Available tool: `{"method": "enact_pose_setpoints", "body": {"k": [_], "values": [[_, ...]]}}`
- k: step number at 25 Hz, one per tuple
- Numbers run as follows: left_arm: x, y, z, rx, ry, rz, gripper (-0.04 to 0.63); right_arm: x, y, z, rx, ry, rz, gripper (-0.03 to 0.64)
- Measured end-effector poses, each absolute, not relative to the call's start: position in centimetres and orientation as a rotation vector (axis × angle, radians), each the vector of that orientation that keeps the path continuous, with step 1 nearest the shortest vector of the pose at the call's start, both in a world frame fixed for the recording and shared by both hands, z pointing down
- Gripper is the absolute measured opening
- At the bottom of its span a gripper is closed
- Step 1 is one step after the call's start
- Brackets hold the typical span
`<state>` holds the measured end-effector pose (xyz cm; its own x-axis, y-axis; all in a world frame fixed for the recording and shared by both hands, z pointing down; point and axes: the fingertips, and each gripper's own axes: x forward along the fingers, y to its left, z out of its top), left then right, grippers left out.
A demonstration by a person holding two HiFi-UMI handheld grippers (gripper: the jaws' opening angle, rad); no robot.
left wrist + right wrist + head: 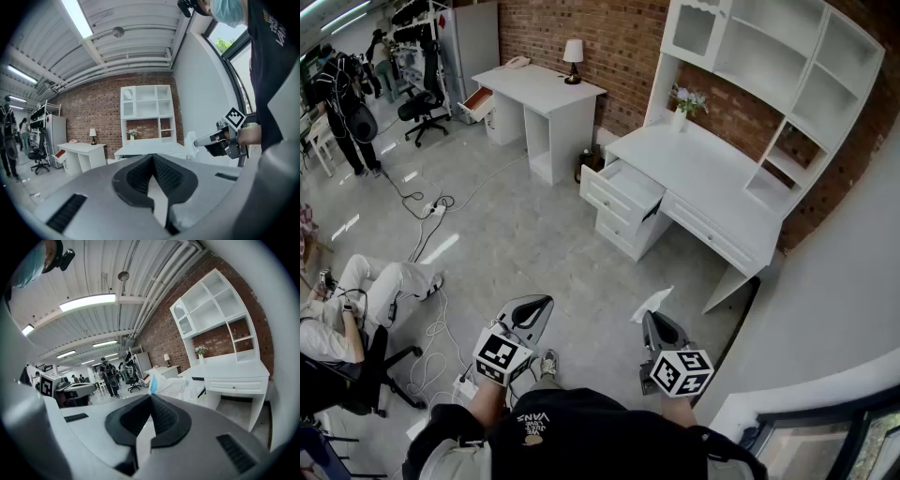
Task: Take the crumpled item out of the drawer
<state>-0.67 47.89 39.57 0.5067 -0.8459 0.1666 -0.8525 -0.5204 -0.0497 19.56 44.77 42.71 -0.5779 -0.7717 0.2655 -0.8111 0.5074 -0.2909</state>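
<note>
Right gripper (151, 398) clamps the crumpled item (172, 387), held in the air well apart from the open drawer (630, 195) of the white counter (703, 178); my left gripper (153, 158) is clenched on nothing.

2 grippers (539, 303) (649, 317), 2 desks (546, 89) (705, 180), 1 crumpled item (171, 388)

- The left tool (536, 307) sits low in the head view at 7 o'clock, pointing toward 1 o'clock. Its jaws are pressed together with nothing between them.
- The right tool (652, 319) sits at 5 o'clock, pointing toward 12 o'clock. Its jaws pinch a crumpled white item (171, 386) at their tips.
- Both are held out ahead of the torso, apart.
</note>
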Motion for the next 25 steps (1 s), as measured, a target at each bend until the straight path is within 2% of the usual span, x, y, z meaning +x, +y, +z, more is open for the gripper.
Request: {"method": "enact_pose_setpoints", "body": {"k": [14,25], "values": [[-0.8,49.6,40.4,2.651,-1.559,0.211,0.006,20.3,46.5,43.8,1.369,-2.618,0.603,0.000],[-2.0,47.0,42.6,2.593,-1.554,0.204,0.006,19.9,44.0,44.3,1.403,-2.635,0.644,0.000]]}}
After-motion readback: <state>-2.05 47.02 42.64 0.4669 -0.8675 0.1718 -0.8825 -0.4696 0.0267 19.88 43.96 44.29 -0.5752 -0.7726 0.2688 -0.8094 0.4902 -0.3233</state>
